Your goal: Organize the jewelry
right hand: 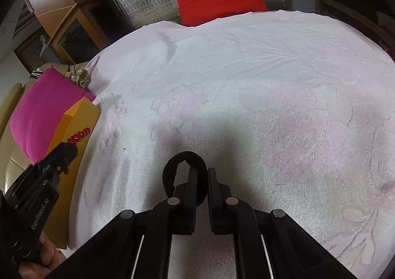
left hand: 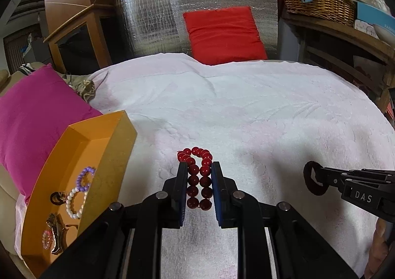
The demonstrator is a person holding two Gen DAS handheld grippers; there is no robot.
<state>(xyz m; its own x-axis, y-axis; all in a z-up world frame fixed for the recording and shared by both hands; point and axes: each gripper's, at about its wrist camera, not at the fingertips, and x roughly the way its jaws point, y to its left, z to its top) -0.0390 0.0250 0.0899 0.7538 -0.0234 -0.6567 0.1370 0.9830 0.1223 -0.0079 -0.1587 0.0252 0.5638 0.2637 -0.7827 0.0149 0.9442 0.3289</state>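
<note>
The red bead bracelet (left hand: 198, 177) sits doubled between the pads of the left gripper (left hand: 198, 167), which are clamped on it, its two glossy strands running lengthwise along the fingers and a loop of round beads poking out past the tips. The orange tray (left hand: 98, 145) lies to the left of those jaws, near and slightly lower in the left wrist view, its long axis slanting away from the camera; the left hand is plainly the nearer one to it, so the coming move looks like a short swing leftward over the tray's raised wall before letting go. Inside the tray already lie a lilac-and-white pearl bracelet (left hand: 80, 190), a small pink beaded one (left hand: 47, 238) and some gold-toned metal pieces (left hand: 58, 232). On the other side, the right gripper (right hand: 202, 170) is pinched together on a black fabric hair tie (right hand: 184, 158), a soft fuzzy ring held above the white towel (right hand: 246, 96). That towel is thick terry with a raised floral pattern; a magenta cushion (left hand: 37, 116) lies beyond the tray.
</note>
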